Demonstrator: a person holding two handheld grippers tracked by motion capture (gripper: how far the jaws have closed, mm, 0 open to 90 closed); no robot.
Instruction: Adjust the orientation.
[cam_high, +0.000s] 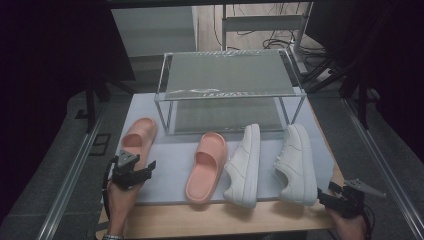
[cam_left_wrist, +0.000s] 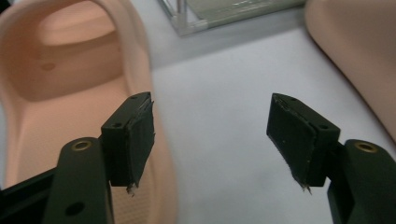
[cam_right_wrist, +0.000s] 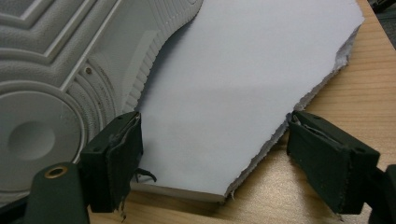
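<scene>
We see two pink slides (cam_high: 139, 136) (cam_high: 206, 167) and two white sneakers (cam_high: 244, 167) (cam_high: 297, 165) lined up before a clear shelf (cam_high: 227, 80) on a pale mat (cam_high: 172, 165).

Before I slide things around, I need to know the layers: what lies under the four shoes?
A pale sheet lies under the pink slides and white sneakers, with the wooden table beneath it. Its torn edge shows in the right gripper view. Whatever is beneath each sole is covered.

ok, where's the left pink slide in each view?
High view: left pink slide, far left of the white mat, beside the left gripper.
Left gripper view: left side, behind the left jaw.
Right gripper view: not in it.
Shared landmark: the white mat.
</scene>
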